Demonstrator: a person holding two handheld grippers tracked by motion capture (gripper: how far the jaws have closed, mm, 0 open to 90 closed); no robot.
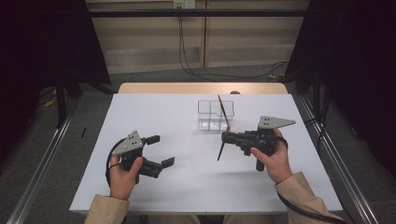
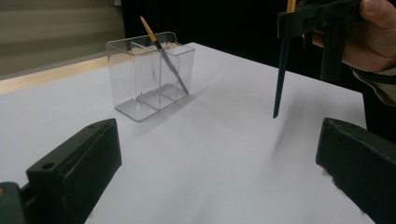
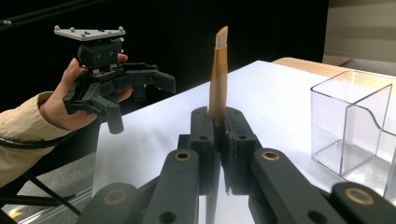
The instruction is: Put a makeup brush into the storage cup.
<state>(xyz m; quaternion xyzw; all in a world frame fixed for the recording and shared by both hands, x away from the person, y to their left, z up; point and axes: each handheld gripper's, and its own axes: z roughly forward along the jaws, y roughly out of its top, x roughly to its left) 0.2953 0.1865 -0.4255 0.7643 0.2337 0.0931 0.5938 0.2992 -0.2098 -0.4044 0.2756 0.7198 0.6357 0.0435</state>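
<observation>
We are holding a brush (image 1: 222,145) in our right gripper (image 1: 227,138), its jaws closed tight on the handle so that it cannot slip while we are carrying it. In the right gripper view the wooden end (image 3: 218,79) is rising straight out of the shut jaws, and the dark lower part is hanging below them, clear of the desk (image 1: 154,112). We judge that we are keeping it near upright because it has to go down into the clear holder (image 1: 215,115), which is standing toward the far side of the desk, just beyond the gripper.

Another brush (image 1: 223,111) is already leaning in that holder, tip up and foot resting at the bottom of one compartment, so we take it that the one in our grip is meant to go in too. The holder has thin see-through walls and inner dividers, so aiming for a free compartment matters.

Our left gripper (image 1: 158,150) is hovering over the near left of the desk, well apart from the holder, with its jaws spread wide and nothing between them. We are likely keeping it out of the way.

The held brush is slim and long, with a tan wooden end cut at a slant and a dark bluish shaft (image 2: 280,79) tapering toward the bottom.
</observation>
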